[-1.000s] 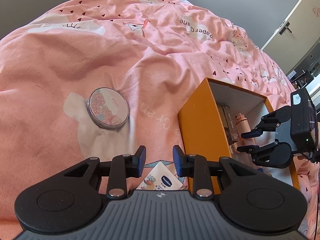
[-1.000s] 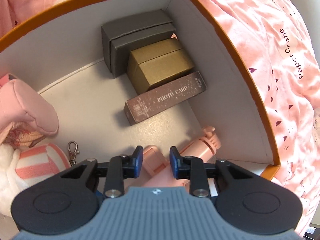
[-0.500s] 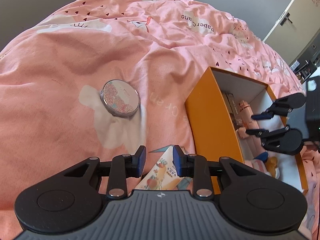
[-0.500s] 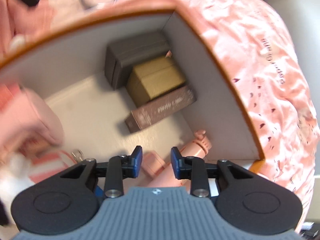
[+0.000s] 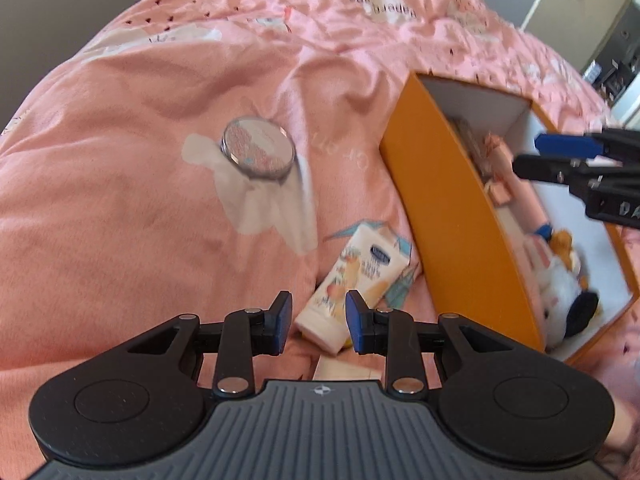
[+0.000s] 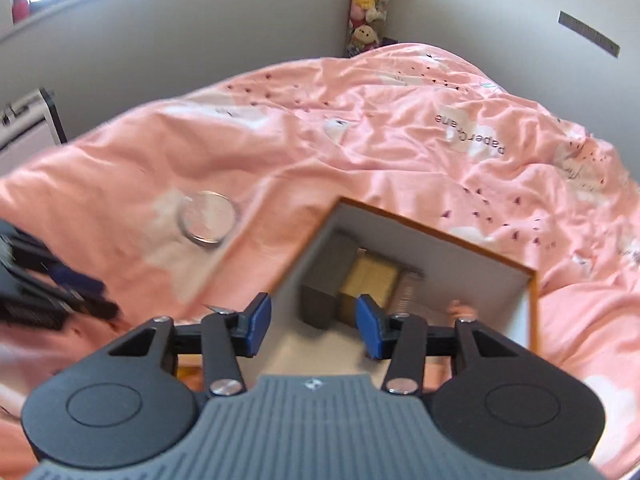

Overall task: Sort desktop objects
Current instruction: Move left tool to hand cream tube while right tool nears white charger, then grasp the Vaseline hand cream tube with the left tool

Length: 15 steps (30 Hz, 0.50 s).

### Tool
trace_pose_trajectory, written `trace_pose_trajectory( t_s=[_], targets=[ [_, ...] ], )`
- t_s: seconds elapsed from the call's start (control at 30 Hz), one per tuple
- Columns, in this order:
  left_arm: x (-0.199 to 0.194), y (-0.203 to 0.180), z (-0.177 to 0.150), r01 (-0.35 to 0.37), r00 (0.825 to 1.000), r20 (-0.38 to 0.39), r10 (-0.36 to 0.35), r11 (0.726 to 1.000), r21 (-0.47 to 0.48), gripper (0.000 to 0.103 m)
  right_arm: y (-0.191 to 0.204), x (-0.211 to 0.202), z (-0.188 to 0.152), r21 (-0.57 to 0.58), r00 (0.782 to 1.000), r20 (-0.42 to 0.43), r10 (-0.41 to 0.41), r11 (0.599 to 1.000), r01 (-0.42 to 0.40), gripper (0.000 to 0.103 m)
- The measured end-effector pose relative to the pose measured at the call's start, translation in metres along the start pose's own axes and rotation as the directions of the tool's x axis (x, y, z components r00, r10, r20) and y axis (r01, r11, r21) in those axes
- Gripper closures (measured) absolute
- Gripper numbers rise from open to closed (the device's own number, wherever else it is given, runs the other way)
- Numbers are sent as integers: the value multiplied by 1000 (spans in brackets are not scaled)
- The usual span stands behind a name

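A white lotion tube [image 5: 360, 276] lies on the pink quilt beside the orange box [image 5: 460, 216]. My left gripper [image 5: 318, 320] hovers over the tube's lower end, open, its pads not pressing on it. A round glittery compact [image 5: 258, 148] rests further out on the quilt, and the right wrist view shows the compact [image 6: 208, 220] too. My right gripper [image 6: 314, 326] is above the open orange box [image 6: 440, 236]; its jaws are opening with nothing between them. From the left wrist view the right gripper [image 5: 540, 156] hangs over the box.
Inside the box are a grey carton [image 6: 324, 300], a gold carton [image 6: 372, 280], a pink bottle [image 5: 496, 148] and a plush toy [image 5: 560, 280]. The rumpled quilt [image 6: 400, 140] surrounds it. The left gripper [image 6: 60, 292] shows blurred at the left. Grey walls stand behind.
The right gripper rose out of the box, rolled, and its jaws widened, leaving the pink item inside. The left gripper shifted so the lotion tube now shows between its fingers.
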<state>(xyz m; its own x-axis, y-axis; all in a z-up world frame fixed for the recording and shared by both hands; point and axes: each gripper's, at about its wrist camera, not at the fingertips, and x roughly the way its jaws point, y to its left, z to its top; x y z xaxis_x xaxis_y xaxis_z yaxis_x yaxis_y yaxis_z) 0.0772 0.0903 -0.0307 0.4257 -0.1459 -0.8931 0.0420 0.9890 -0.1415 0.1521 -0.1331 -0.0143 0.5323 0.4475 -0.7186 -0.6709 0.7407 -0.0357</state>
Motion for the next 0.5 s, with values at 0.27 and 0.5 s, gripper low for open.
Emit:
trace_pose_trajectory(
  t_s=[0.27,0.5],
  targets=[
    [7,1,-19,-42,990,-127,54,995,90,70,74,10,-13,0,996,-41,80,997,-80,62],
    [-1,12,-13,-68,991,-112,79,993,99,70,143,49,-6,-115,996,-90,25,993,-35,62]
  ],
)
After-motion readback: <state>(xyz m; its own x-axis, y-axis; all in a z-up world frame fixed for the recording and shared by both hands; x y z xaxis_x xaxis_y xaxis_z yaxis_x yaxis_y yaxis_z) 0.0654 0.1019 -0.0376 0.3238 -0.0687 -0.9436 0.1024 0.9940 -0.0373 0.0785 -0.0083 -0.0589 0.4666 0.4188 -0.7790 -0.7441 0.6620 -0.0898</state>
